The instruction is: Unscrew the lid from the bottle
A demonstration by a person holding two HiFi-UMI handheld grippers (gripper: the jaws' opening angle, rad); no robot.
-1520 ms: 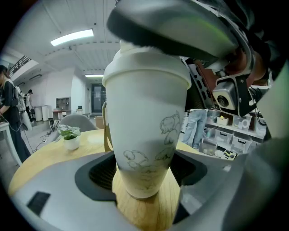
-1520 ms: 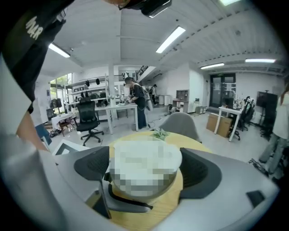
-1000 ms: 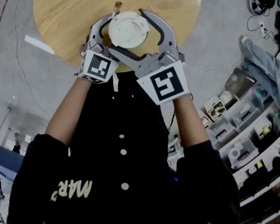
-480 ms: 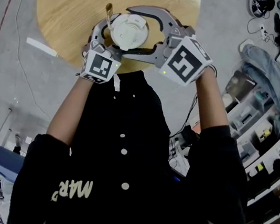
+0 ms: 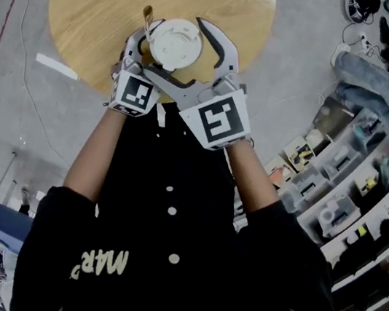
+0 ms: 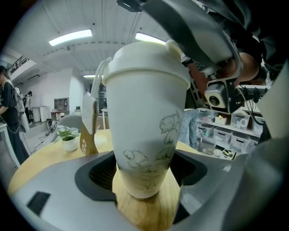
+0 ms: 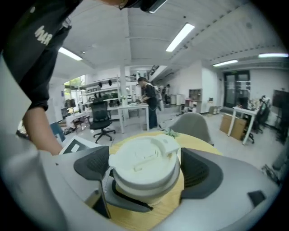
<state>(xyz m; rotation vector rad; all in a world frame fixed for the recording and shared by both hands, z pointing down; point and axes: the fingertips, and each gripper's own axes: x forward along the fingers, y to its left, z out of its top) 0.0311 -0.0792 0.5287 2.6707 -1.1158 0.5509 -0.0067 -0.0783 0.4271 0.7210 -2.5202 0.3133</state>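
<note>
Wooden table (image 5: 95, 1) — left gripper (image 6: 144, 180) tight on bottle (image 6: 146, 122), right gripper (image 7: 146, 171) newly loosened round lid (image 7: 142, 155).

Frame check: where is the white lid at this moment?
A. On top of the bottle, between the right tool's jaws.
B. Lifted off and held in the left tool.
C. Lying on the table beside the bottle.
A: the lid sits on the bottle. The right tool has its jaws, which have just been opening, standing apart on either side of it.

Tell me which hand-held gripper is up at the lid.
The right hand-held gripper: its jaws, just opening, flank the lid. The left hand-held gripper clamps the bottle lower down.
</note>
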